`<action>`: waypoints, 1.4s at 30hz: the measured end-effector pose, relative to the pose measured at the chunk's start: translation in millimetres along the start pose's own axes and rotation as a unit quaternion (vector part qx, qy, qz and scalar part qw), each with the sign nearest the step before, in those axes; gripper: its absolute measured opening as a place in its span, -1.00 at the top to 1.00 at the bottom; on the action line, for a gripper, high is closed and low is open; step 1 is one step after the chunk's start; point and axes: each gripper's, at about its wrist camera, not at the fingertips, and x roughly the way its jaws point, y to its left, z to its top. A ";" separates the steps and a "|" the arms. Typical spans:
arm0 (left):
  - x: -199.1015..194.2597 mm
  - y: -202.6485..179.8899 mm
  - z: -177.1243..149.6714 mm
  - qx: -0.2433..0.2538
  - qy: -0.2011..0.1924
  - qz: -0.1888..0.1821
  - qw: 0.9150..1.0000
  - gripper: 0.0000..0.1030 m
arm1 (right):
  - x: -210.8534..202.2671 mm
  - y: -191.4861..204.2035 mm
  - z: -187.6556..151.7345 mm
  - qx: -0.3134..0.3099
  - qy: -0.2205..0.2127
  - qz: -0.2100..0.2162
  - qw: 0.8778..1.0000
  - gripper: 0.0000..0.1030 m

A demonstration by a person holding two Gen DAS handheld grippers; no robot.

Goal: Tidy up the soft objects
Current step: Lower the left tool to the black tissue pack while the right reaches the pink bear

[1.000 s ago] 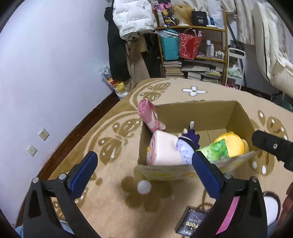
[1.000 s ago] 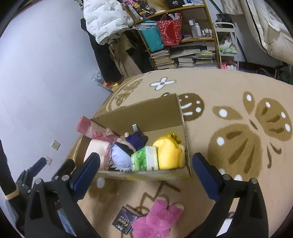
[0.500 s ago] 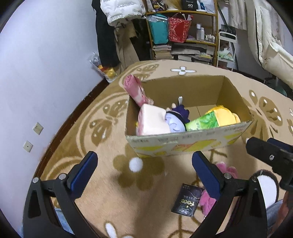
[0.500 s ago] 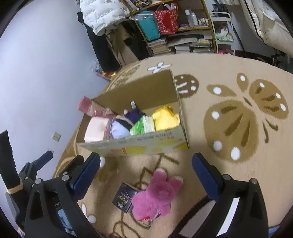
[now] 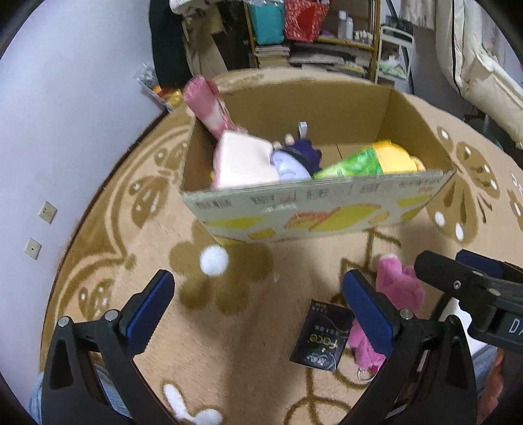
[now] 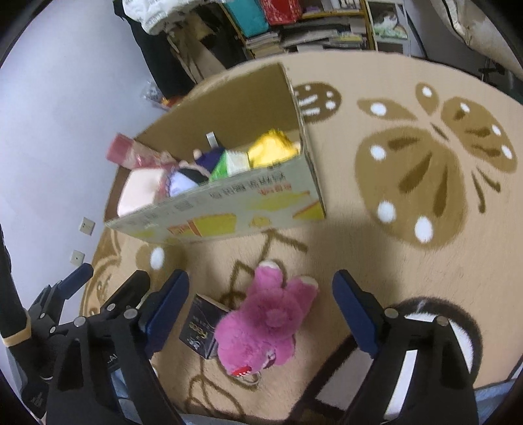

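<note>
right gripper (image 6: 261, 294): jaws just narrowing, unclamped, over pink plush (image 6: 266, 322) | left gripper (image 5: 258, 304): wide apart, empty | box (image 5: 313, 209): on rug (image 6: 376, 261)

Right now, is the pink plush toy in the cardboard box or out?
Out. The pink plush toy lies on the carpet in front of the cardboard box, beside a small black box.

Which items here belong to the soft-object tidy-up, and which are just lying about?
Job items:
- pink plush toy, on the rug between the right gripper's jaws, which have just been closing and do not touch it
- cardboard box holding soft things, including the yellow plush

Lying about:
- dark packet beside the toy
- bookshelf, hanging white jacket
</note>
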 end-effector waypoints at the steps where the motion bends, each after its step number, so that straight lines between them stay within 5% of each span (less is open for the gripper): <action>1: 3.3 -1.0 -1.3 0.001 0.007 0.000 1.000 -0.98 | 2.5 0.1 -0.8 0.001 0.003 -0.001 1.000 -0.81; 19: 44.1 -14.9 -14.7 0.029 0.079 -0.016 0.996 -0.98 | 47.3 -21.6 -12.6 0.048 0.084 -0.012 0.995 -0.79; 22: 48.6 -12.2 -15.9 0.022 0.089 -0.021 0.996 -0.98 | 56.6 -21.7 -14.9 0.051 0.102 -0.013 0.993 -0.61; 31: 61.8 -22.3 -21.9 0.046 0.109 -0.021 0.993 -0.98 | 67.1 -18.3 -17.1 0.051 0.113 0.000 0.992 -0.57; 33: 62.4 -23.2 -22.2 0.046 0.110 -0.022 0.993 -0.98 | 69.4 -14.1 -15.3 0.042 0.113 0.004 0.993 -0.37; 38: 65.9 -20.2 -21.0 0.032 0.118 -0.032 0.992 -0.98 | 76.8 -6.4 -12.6 0.029 0.122 0.005 0.992 -0.34; 42: 71.3 -18.0 -22.8 0.026 0.124 -0.042 0.991 -0.98 | 83.4 1.0 -12.3 0.014 0.129 -0.007 0.992 -0.13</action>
